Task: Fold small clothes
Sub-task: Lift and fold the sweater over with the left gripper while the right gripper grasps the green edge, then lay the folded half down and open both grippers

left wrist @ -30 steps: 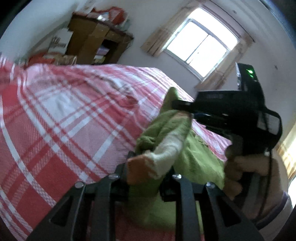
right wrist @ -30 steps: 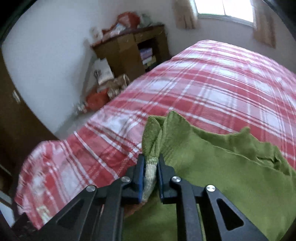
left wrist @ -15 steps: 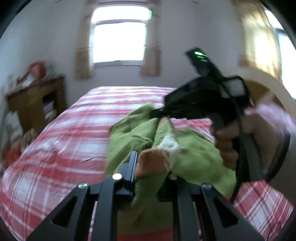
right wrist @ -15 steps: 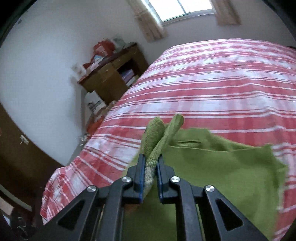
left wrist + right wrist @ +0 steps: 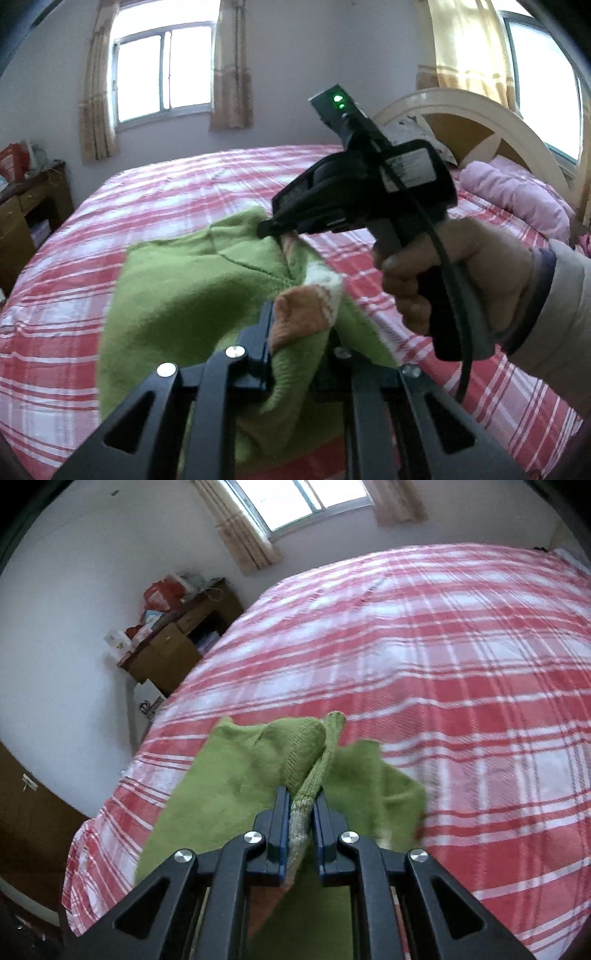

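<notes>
A small green knitted garment (image 5: 184, 295) with an orange and white trim (image 5: 303, 314) hangs over the red plaid bed (image 5: 166, 192). My left gripper (image 5: 299, 332) is shut on its trimmed edge. My right gripper (image 5: 301, 812) is shut on a ribbed green edge of the same garment (image 5: 229, 775). In the left wrist view the right gripper (image 5: 269, 229) is close ahead, held by a hand, pinching the cloth a short way beyond my left one. The garment's lower part is hidden behind the gripper frames.
The bed (image 5: 443, 664) spreads wide to the right. A wooden desk with clutter (image 5: 177, 627) stands by the wall at the bed's far left corner. A cream headboard (image 5: 461, 122) and a pink pillow (image 5: 517, 192) are at the right. Windows (image 5: 162, 74) are behind.
Both grippers have swung round with the garment, so the views now face the window and the bed. The green cloth has spread wider below them. Both stay shut on it.
</notes>
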Demonstrator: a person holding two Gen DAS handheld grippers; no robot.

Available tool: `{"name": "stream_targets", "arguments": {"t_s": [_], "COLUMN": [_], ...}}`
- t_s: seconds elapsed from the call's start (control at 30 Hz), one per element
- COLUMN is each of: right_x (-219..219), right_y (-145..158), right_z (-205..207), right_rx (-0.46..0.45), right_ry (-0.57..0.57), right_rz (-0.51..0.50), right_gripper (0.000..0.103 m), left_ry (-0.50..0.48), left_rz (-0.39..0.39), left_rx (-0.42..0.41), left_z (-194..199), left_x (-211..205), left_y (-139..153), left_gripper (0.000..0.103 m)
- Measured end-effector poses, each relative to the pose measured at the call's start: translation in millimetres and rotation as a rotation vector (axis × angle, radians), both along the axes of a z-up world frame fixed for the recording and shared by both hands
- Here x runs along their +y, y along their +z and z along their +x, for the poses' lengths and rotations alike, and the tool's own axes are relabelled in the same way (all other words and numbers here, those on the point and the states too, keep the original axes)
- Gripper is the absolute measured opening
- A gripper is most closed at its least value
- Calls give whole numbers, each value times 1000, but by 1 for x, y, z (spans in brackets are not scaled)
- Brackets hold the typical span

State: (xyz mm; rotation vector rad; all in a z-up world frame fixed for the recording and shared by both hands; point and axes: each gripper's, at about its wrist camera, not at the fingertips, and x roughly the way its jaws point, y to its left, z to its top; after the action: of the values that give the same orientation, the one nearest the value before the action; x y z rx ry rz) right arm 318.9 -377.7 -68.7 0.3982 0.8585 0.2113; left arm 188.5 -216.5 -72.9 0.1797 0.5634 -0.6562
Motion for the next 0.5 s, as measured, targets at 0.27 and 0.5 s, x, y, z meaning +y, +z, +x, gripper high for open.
{"name": "stream_targets", "arguments": {"t_s": [0.27, 0.5], "right_x": [-26, -27], "right_y": [-35, -23], "right_z": [-8, -36], "right_rx": [33, -11], "right_ry": [-38, -48], "right_rz": [35, 22], "right_gripper": [10, 15], "left_ry": [-30, -50], "left_rz": [63, -30], "left_rx": [31, 131], "left_z": [-4, -15], "left_x": [-32, 10], "left_y": [-16, -7], "left_gripper": [14, 39]}}
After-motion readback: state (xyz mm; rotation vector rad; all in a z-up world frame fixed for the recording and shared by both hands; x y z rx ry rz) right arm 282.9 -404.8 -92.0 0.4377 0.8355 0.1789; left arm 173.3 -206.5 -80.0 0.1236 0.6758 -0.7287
